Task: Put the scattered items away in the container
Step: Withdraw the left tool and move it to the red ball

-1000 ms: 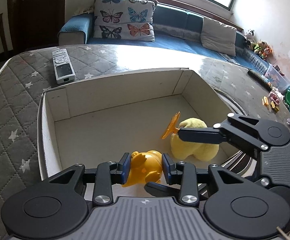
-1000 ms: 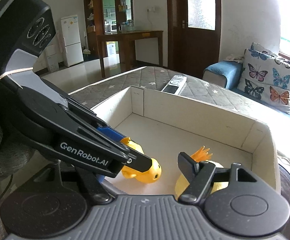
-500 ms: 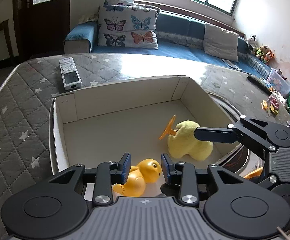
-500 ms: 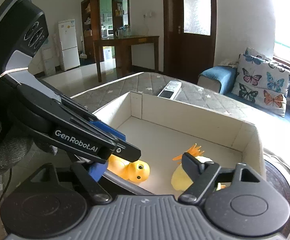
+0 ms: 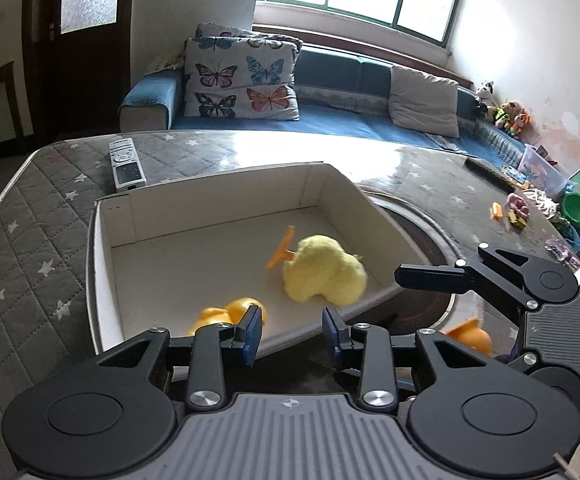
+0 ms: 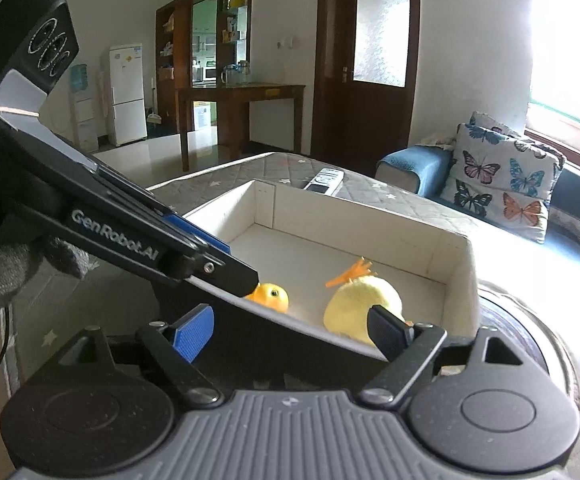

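Box (image 5: pixel 114 264) of white cardboard sits on the star-quilted grey table cover (image 5: pixel 30 248). Two toys lie inside it: a yellow rubber duck (image 6: pixel 270 297) against the near wall, and a yellow plush duck (image 5: pixel 322 270) with orange feet toward the right side, well apart from the far wall.

Left gripper (image 5: pixel 290 334): jaws apart, nothing between the blue pads, held just outside the near wall of the box. The rubber duck shows past its left finger but is not gripped.

Right gripper (image 6: pixel 290 330): jaws wide apart, also empty, hovering at the near right corner of the box. Plush duck lies beyond its right finger, inside the wall.

Outside the box, at least one thing looks left to tidy: an orange-yellow object (image 5: pixel 470 334) on the table below the right gripper, seen from the left wrist. It is half hidden by the gripper linkage; possibly another rubber duck, but I cannot be sure. Small yellow and pink toys (image 5: pixel 510 210) lie farther off on the right side of the table, and a grey remote control (image 5: pixel 126 164) rests beyond the box's far left corner. Whether the remote or those far toys count as scattered items, the pictures do not settle.

Judgement: task partway. Two items are in the container, both grippers are free, and the nearest remaining candidate is the orange object close to the right gripper.
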